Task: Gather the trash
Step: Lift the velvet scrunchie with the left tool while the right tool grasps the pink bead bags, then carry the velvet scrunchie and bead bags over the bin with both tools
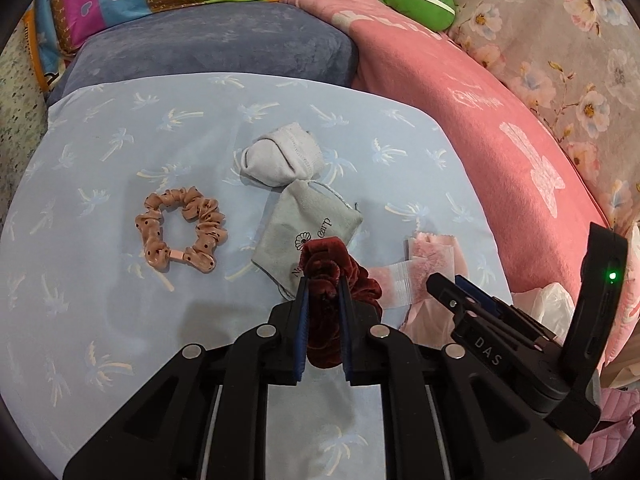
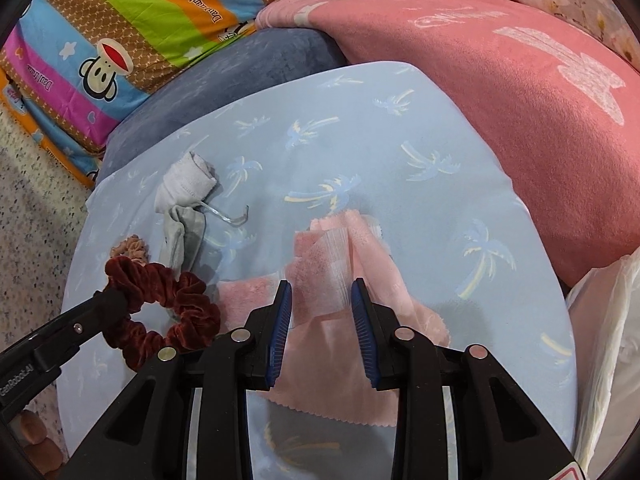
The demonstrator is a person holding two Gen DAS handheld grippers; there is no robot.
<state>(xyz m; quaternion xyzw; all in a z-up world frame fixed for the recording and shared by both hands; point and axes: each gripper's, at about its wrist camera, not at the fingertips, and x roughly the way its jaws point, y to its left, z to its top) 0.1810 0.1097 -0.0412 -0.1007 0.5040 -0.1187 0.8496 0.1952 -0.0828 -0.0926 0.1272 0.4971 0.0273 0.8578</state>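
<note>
One white plastic bag (image 2: 600,340) lies beside the pink cloth (image 2: 340,320).

Bed under a pale blue sheet (image 1: 120,320) printed with palm trees. On the sheet: a tan dotted scrunchie (image 1: 180,234) at left, lying flat; a rolled grey sock (image 1: 280,158) near the middle, touching a grey drawstring pouch (image 1: 304,228) just below it; pink cloth (image 2: 340,344) with zigzag edges and a pink-and-white wrapper (image 2: 324,264) across it. Behind, at the sheet's far edge, a blue-grey pillow (image 1: 208,44); to the right, a pink blanket (image 1: 500,140).
</note>
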